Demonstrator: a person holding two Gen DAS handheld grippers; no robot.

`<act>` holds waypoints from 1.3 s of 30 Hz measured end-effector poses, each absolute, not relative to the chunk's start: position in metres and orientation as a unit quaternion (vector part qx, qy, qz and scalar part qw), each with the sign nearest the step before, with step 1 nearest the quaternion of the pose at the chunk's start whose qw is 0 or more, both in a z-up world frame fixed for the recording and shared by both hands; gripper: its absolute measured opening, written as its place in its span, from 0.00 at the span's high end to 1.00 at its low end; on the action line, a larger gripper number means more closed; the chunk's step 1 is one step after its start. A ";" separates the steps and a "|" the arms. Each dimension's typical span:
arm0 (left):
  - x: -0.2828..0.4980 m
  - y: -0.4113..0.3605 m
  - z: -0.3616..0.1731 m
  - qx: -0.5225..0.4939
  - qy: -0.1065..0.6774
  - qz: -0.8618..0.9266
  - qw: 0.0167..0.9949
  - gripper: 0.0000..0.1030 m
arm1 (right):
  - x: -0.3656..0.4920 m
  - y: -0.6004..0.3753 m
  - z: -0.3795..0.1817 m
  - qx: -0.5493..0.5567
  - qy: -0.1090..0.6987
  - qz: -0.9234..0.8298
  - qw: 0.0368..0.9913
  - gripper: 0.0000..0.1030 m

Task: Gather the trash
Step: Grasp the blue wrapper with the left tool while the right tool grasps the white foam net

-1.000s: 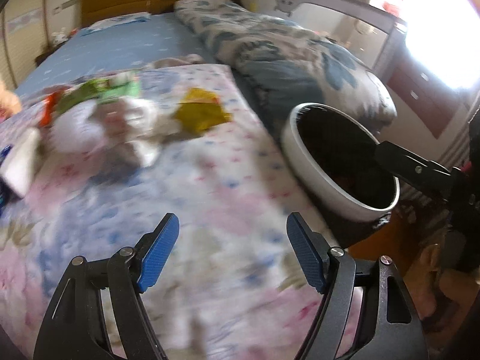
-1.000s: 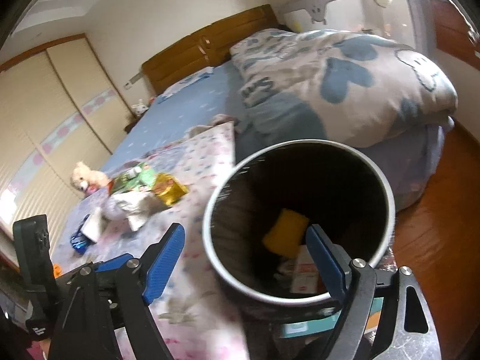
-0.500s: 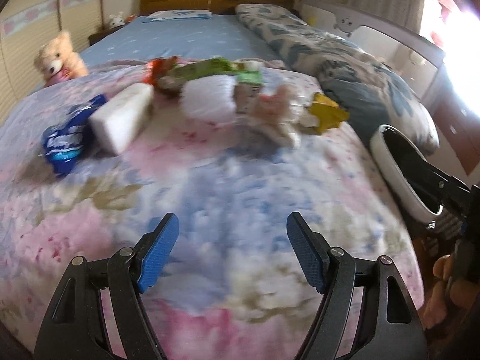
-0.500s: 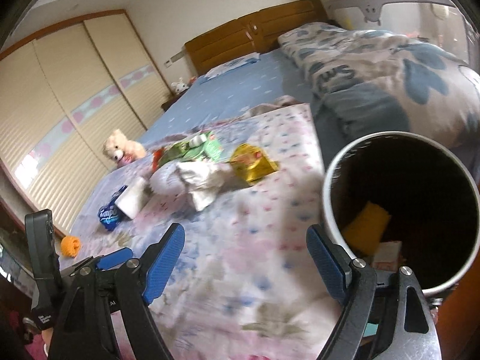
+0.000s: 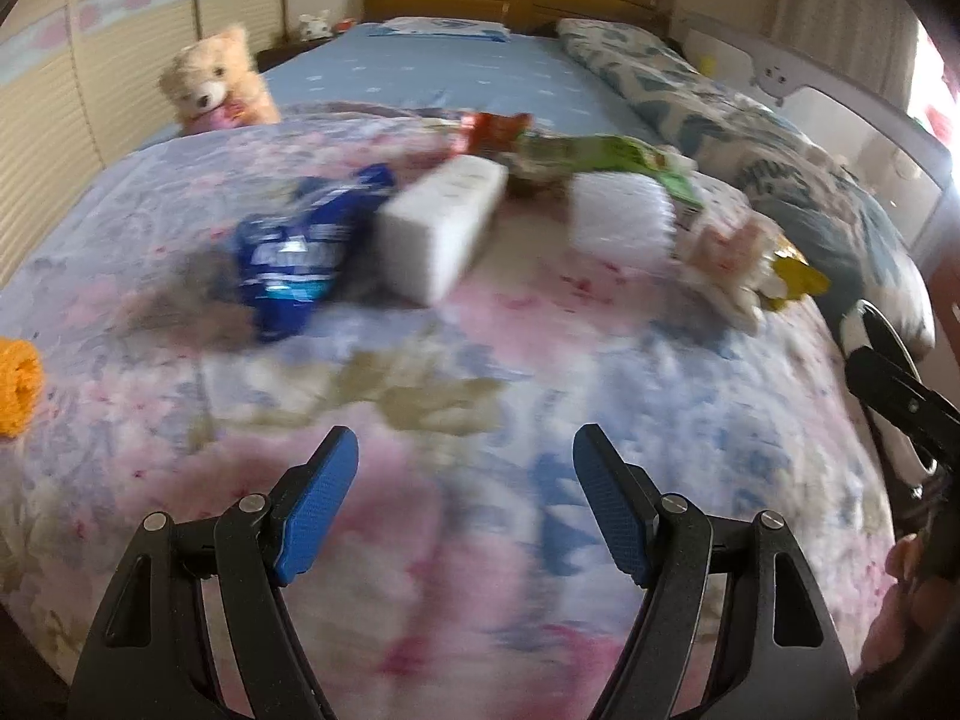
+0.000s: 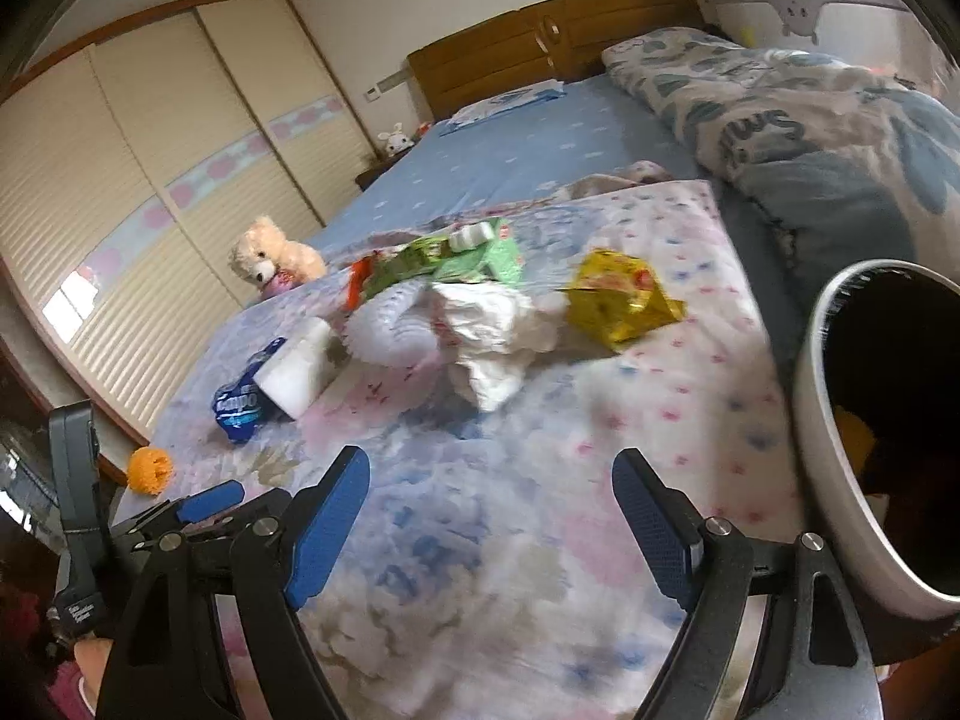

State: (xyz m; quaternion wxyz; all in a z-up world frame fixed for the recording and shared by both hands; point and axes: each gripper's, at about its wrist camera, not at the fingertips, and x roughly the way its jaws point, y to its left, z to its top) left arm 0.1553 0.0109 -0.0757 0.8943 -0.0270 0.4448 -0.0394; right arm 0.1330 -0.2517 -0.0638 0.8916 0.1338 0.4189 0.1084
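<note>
Swinging away from bin (image 6: 840, 420) since second ago: bin filled right view then, sits at right edge now; litter pile nearer in both views. Left gripper (image 5: 465, 501) and right gripper (image 6: 492, 525) both spread wide, nothing between pads. Blue wrapper (image 5: 294, 252), white block (image 5: 441, 225), crumpled tissue (image 6: 492, 330), yellow wrapper (image 6: 618, 300), green packets (image 6: 456, 255) on floral blanket (image 5: 480, 372). Bare blanket ahead of both. Teddy bear (image 5: 213, 81) beside wardrobe doors (image 6: 150, 192).

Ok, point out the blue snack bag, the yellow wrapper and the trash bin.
blue snack bag (image 5: 294, 252), left wrist view, middle of its crumpled front.
yellow wrapper (image 6: 621, 300), right wrist view, centre of the foil.
trash bin (image 6: 825, 408), right wrist view, white outer wall.
</note>
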 end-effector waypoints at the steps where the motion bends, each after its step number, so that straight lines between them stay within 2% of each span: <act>1: 0.156 0.018 -0.076 -0.030 0.445 -0.032 0.895 0.26 | 0.135 -0.246 -0.064 0.130 0.419 0.113 0.892 0.18; 14: 0.180 0.084 -0.076 -0.065 0.438 0.019 0.896 0.26 | 0.169 -0.191 -0.075 0.111 0.423 0.141 0.888 0.19; 16: 0.186 0.090 -0.073 -0.067 0.435 0.020 0.898 0.26 | 0.177 -0.181 -0.076 0.104 0.420 0.147 0.889 0.23; 18: 0.192 0.094 -0.072 -0.069 0.432 0.020 0.899 0.26 | 0.185 -0.174 -0.079 0.102 0.421 0.151 0.889 0.36; 20: 0.200 0.098 -0.070 -0.068 0.428 0.023 0.901 0.26 | 0.195 -0.168 -0.084 0.100 0.420 0.149 0.890 0.43; 27: 0.219 0.104 -0.074 -0.068 0.429 0.020 0.901 0.28 | 0.223 -0.164 -0.093 0.113 0.415 0.124 0.894 0.51; 28: 0.220 0.104 -0.074 -0.069 0.428 0.017 0.901 0.31 | 0.226 -0.162 -0.094 0.112 0.414 0.123 0.895 0.53; 30: 0.221 0.099 -0.076 -0.063 0.433 0.008 0.899 0.56 | 0.231 -0.159 -0.096 0.110 0.417 0.125 0.893 0.71; 32: 0.220 0.097 -0.077 -0.059 0.436 0.004 0.898 0.72 | 0.234 -0.157 -0.099 0.113 0.427 0.138 0.887 0.87; 33: 0.218 0.096 -0.077 -0.058 0.433 0.004 0.899 0.77 | 0.232 -0.157 -0.099 0.112 0.429 0.141 0.885 0.87; 34: 0.216 0.096 -0.076 -0.057 0.432 0.006 0.900 0.78 | 0.230 -0.157 -0.099 0.110 0.428 0.144 0.885 0.88; 35: 0.212 0.097 -0.076 -0.058 0.430 0.009 0.901 0.84 | 0.228 -0.156 -0.098 0.108 0.427 0.149 0.885 0.89; 39: 0.196 0.101 -0.075 -0.076 0.427 0.014 0.901 0.86 | 0.208 -0.158 -0.091 0.114 0.428 0.167 0.881 0.89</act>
